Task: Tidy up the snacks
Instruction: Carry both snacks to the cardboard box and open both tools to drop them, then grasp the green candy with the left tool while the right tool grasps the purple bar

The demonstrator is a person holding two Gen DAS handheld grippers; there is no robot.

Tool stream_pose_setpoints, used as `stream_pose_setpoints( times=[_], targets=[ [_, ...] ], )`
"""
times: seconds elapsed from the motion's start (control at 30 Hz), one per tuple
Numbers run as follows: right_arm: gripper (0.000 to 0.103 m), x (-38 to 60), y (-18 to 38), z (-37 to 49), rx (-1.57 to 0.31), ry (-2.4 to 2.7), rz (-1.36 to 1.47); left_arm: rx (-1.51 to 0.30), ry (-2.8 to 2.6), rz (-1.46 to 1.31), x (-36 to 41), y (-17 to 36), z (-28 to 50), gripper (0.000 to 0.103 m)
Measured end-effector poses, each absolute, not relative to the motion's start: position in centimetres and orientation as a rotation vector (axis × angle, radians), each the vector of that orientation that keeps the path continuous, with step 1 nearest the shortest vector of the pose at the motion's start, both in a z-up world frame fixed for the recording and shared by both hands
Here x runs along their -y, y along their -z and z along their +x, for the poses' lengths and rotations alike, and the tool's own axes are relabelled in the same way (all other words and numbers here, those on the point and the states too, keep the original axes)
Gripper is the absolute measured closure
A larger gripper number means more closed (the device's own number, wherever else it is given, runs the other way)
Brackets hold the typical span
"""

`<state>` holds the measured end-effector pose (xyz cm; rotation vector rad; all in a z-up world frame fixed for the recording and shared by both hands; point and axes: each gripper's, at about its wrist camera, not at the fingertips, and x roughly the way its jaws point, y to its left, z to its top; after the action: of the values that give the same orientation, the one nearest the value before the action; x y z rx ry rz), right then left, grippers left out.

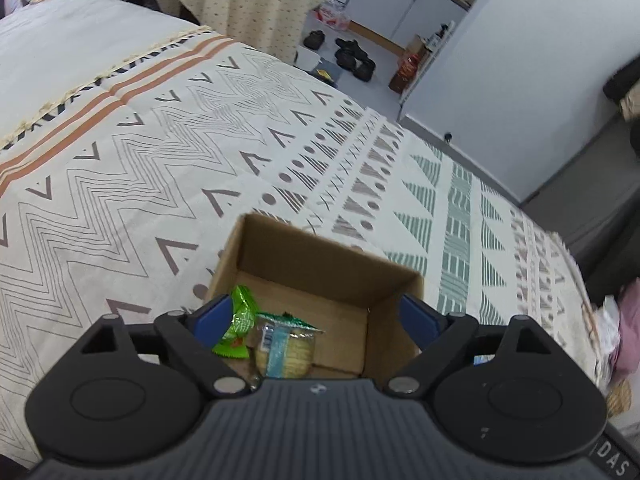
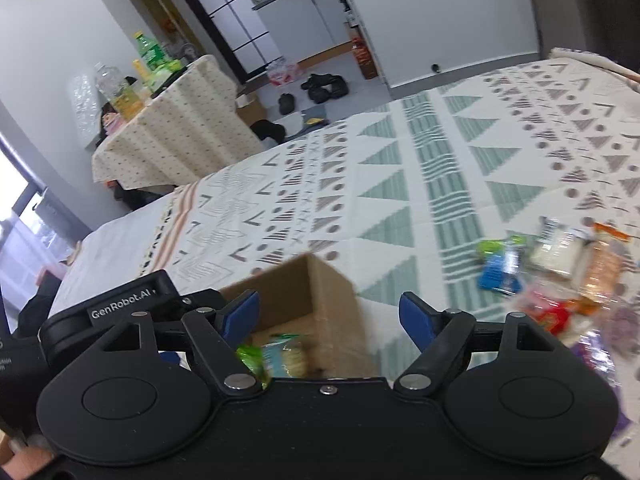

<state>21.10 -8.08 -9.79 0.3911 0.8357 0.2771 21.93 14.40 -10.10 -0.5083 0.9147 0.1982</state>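
Observation:
An open cardboard box [image 1: 320,264] sits on the patterned bedspread. Inside lie a green snack packet [image 1: 240,322] and a clear pack of pale biscuits [image 1: 286,346]. My left gripper [image 1: 316,318] is open and empty, its blue pads straddling the box just above it. In the right wrist view the same box [image 2: 320,296] is below my right gripper [image 2: 330,316], which is open and empty; the green packet [image 2: 250,356] and biscuits [image 2: 288,358] show inside. A pile of loose snack packets [image 2: 552,268] lies on the bed to the right.
The bedspread [image 1: 160,160] stretches far left and ahead. Beyond the bed edge are shoes on the floor [image 2: 324,88], a cloth-covered table with bottles [image 2: 160,120] and white cabinets [image 1: 400,4]. The left gripper's body [image 2: 120,308] sits at left in the right wrist view.

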Motion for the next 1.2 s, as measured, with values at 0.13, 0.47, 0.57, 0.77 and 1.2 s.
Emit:
stream_pose_setpoints(
  times=[0.13, 0.47, 0.57, 0.77, 1.2],
  targets=[
    [0.020, 10.3, 9.8, 20.0, -0.840, -0.244, 0.380, -0.926, -0.182, -0.465, -12.8, 9.7, 21.5, 0.009],
    [0.009, 15.2, 9.2, 17.4, -0.826, -0.166, 0.371, -0.915, -0.104, -0.392, -8.4, 8.7, 20.3, 0.003],
    [0.007, 16.4, 9.0, 16.6, -0.823, -0.147, 0.368, -0.901, -0.075, -0.368, -7.1, 8.5, 20.0, 0.000],
    [0.003, 19.2, 8.9, 15.1, -0.820, -0.105, 0.368, -0.875, 0.003, -0.336, -4.8, 7.9, 19.5, 0.000],
    [0.000, 23.6, 9.8, 12.4, -0.845, -0.034, 0.344, -0.889, 0.125, -0.276, -0.1, 7.8, 18.4, 0.000]
  ],
)
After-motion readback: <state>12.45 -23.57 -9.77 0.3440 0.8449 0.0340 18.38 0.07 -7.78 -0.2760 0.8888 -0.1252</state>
